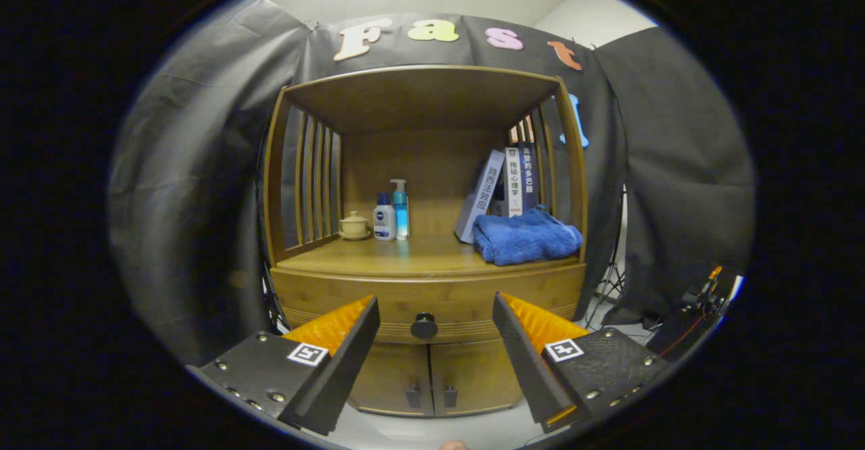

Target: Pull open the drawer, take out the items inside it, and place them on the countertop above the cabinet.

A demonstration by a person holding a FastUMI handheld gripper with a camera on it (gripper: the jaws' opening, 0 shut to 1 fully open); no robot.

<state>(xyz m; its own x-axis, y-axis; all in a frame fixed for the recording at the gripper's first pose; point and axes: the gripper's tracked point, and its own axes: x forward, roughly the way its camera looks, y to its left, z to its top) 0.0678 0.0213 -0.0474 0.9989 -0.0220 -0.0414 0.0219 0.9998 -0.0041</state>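
A wooden cabinet stands ahead with its drawer [324,298] shut; a round dark knob [424,326] sits at the drawer's middle. My gripper [432,308] is open, its two fingers spread wide either side of the knob and still short of it, nothing between them. Above the drawer is the wooden countertop [405,251], under a shelf roof. The drawer's contents are hidden.
On the countertop: a small lidded cup on a saucer [354,225], two bottles [392,212] at the back left, leaning books [503,186] and a folded blue towel [524,236] at the right. Two small doors [429,377] lie below the drawer. A tripod [611,278] stands right of the cabinet.
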